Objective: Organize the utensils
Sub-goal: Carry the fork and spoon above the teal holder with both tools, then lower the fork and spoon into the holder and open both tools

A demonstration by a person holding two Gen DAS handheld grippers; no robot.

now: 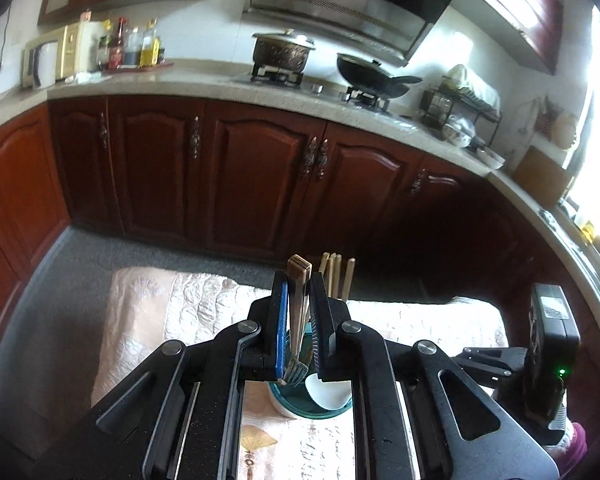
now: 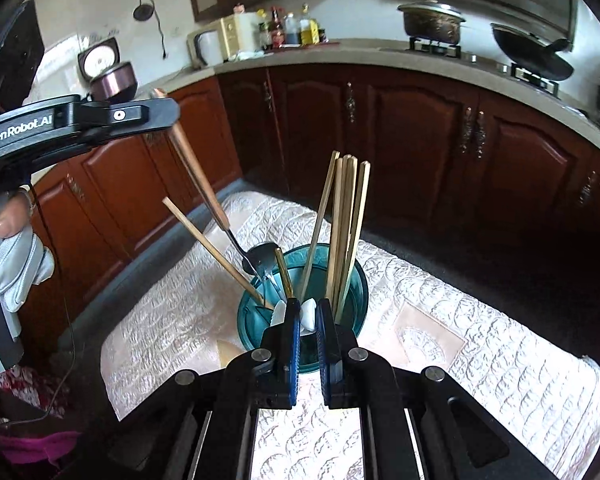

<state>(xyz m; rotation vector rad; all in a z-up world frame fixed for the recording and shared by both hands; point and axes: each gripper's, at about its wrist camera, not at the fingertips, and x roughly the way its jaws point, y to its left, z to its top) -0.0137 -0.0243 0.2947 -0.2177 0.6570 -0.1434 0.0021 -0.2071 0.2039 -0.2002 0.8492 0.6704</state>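
Note:
A teal utensil cup point(image 2: 352, 300) stands on a quilted cloth and holds several wooden chopsticks point(image 2: 346, 220), a white spoon and a dark metal spoon. My left gripper point(image 1: 298, 292) is shut on a wooden-handled fork point(image 1: 298, 300), tines down over the cup point(image 1: 296, 408). From the right wrist view the left gripper point(image 2: 156, 116) holds the fork point(image 2: 204, 188) slanting down into the cup. My right gripper point(image 2: 308, 312) is shut on the white spoon point(image 2: 308, 314) at the cup's near rim.
The quilted cloth point(image 2: 480, 320) covers the table. Dark red cabinets point(image 1: 260, 168) and a counter with a pot point(image 1: 282, 50), a wok point(image 1: 374, 74), bottles and a microwave lie behind. The right gripper's body point(image 1: 548, 356) is at the right.

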